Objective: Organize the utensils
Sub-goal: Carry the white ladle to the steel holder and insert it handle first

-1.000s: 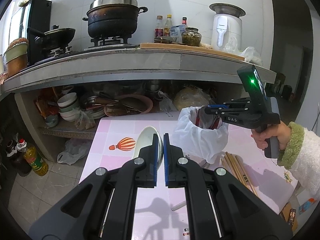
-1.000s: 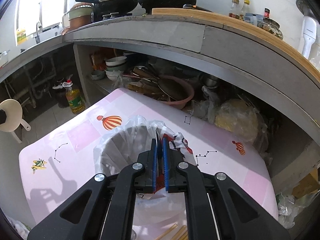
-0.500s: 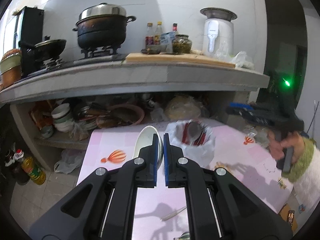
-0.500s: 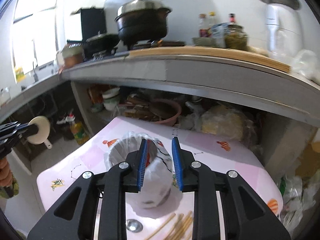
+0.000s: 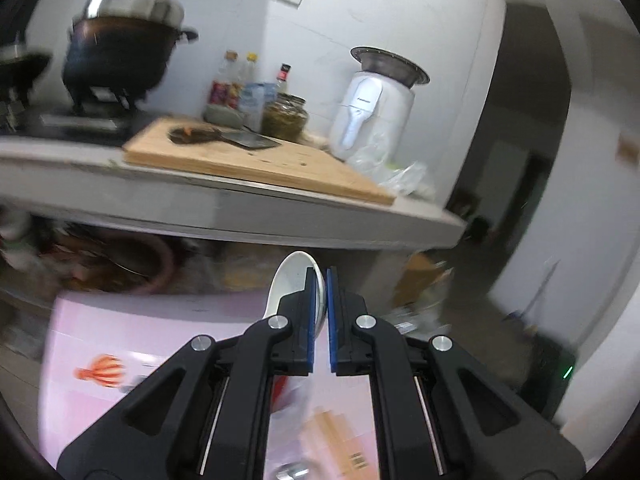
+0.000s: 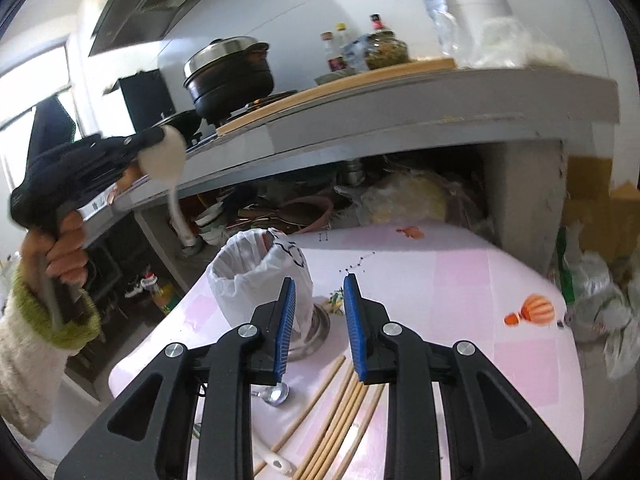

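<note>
A white ceramic spoon [image 5: 289, 285] is being clamped between the closed jaws of the left gripper [image 5: 320, 316], its bowl partly hidden behind the blue pads; seen from the right wrist it [image 6: 166, 156] is being held aloft, blurred. The right gripper [image 6: 319, 322] is being held open with nothing between its jaws, which have just been opening, over the pink table [image 6: 460, 280]. Wooden chopsticks [image 6: 340, 412], cut off below, and a metal spoon [image 6: 276, 394] are lying beside the bag-lined utensil holder [image 6: 260, 272].
</note>
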A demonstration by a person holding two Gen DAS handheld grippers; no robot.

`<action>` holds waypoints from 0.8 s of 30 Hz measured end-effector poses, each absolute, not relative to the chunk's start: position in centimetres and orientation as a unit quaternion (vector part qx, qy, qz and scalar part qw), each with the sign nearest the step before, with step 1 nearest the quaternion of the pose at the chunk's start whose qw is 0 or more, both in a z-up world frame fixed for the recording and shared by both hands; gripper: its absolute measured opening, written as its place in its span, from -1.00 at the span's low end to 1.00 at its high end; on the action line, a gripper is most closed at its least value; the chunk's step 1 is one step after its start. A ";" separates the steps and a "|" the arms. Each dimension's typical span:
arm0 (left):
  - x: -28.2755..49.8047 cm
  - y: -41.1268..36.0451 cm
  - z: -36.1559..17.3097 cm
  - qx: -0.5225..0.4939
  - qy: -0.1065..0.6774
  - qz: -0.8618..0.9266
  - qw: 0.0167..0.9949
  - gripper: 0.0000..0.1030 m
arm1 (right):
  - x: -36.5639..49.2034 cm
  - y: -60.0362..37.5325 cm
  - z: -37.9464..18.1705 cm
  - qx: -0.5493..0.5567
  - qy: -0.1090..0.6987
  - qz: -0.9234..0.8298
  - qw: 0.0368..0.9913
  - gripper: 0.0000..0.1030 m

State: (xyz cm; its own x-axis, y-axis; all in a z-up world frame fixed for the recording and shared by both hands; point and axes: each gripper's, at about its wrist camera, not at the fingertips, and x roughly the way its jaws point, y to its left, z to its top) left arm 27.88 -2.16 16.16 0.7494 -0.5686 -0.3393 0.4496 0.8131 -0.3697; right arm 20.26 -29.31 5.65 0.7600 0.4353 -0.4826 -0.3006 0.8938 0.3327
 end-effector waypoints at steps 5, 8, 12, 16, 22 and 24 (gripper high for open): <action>31.7 -1.9 14.3 -0.233 0.239 -0.320 0.887 -0.92 | 20.2 -31.2 4.5 0.137 0.296 0.181 0.928 -0.51; 33.0 -1.9 13.2 -0.264 0.245 -0.327 0.874 -0.92 | 20.5 -32.0 4.2 0.144 0.297 0.176 0.927 -0.51; 33.6 -1.4 11.3 -0.291 0.253 -0.329 0.862 -0.92 | 20.8 -32.4 3.9 0.150 0.299 0.176 0.926 -0.51; 34.3 -0.9 9.1 -0.309 0.252 -0.329 0.856 -0.92 | 21.2 -32.5 3.5 0.153 0.304 0.176 0.924 -0.51; 34.8 -1.4 6.2 -0.282 0.260 -0.318 0.867 -0.92 | 21.1 -32.7 3.0 0.153 0.310 0.173 0.922 -0.51; 34.6 -1.3 5.2 -0.273 0.263 -0.315 0.870 -0.92 | 21.0 -32.8 3.0 0.153 0.310 0.171 0.923 -0.51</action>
State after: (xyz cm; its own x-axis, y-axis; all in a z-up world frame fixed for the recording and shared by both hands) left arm 34.58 -1.29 5.21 0.6629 -0.6923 -0.2851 0.4046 0.6517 -0.6415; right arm 21.02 -32.77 2.96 0.7491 0.4100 -0.5203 -0.2197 0.8947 0.3888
